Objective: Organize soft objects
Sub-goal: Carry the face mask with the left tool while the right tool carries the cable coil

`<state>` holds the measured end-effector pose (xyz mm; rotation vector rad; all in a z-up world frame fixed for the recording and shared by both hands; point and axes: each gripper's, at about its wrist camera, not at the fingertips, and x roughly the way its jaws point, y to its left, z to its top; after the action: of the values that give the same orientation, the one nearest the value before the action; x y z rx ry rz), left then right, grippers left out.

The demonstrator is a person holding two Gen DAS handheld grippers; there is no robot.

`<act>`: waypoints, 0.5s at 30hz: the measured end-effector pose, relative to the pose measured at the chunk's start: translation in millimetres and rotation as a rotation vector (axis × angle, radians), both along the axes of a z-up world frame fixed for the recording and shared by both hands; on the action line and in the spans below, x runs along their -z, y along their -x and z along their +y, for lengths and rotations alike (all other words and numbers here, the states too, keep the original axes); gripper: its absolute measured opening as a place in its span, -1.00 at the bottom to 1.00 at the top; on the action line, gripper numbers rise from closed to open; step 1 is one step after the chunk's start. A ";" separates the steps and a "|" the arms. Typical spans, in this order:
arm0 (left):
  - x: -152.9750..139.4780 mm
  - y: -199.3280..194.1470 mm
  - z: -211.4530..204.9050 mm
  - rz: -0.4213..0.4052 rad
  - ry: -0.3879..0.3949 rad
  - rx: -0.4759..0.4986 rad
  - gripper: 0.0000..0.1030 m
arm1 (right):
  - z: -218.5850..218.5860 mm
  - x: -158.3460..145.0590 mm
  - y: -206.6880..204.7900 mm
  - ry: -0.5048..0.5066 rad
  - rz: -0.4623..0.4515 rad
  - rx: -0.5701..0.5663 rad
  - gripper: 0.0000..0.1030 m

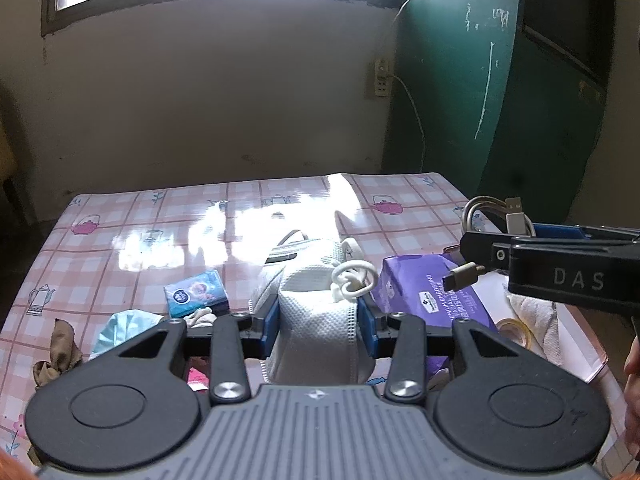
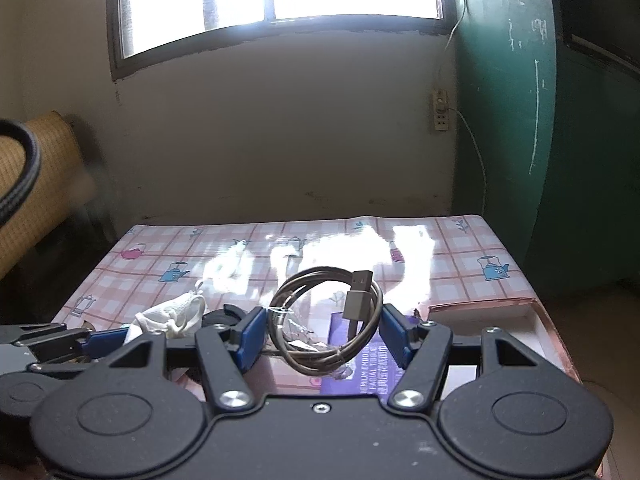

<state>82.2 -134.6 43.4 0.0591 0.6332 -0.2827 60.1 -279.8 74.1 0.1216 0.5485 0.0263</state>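
The left tool (image 1: 319,322) pinches a white face mask (image 1: 316,320) above the counter (image 1: 160,216). The right tool (image 2: 320,334), spread wider, clamps a coiled USB cable (image 2: 326,320) over a purple tissue pack (image 2: 356,372).

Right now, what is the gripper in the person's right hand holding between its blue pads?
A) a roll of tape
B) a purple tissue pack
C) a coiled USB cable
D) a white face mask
C: the right wrist view shows the right gripper with its pads against a coiled USB cable; the white mask is in the left gripper.
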 end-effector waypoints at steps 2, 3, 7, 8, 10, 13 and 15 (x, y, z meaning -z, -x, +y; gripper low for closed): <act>0.4 -0.7 -2.5 -0.001 -0.001 0.003 -0.18 | -2.6 0.1 -0.1 0.000 0.001 0.005 0.44; 0.3 -1.0 -4.2 -0.003 -0.003 0.005 -0.18 | -4.2 0.3 0.0 0.001 0.002 0.008 0.44; 1.0 -2.2 -10.4 -0.006 -0.003 0.012 -0.18 | -10.9 1.9 -0.4 0.002 0.005 0.020 0.44; 0.9 -2.1 -12.1 -0.007 -0.003 0.015 -0.18 | -12.6 2.3 -0.6 0.002 0.006 0.022 0.44; 0.8 -1.3 -14.9 -0.007 -0.002 0.021 -0.18 | -16.0 3.3 -0.7 0.001 0.007 0.028 0.44; 1.0 -1.7 -17.0 -0.006 0.000 0.030 -0.18 | -21.3 4.7 -1.0 0.002 0.009 0.035 0.44; 1.1 -2.3 -18.9 -0.005 0.002 0.035 -0.18 | -24.7 5.0 -1.3 0.000 0.010 0.040 0.44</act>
<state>84.5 -153.5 42.3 0.0693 0.6272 -0.3166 61.5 -304.4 69.1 0.1325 0.5563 -0.0135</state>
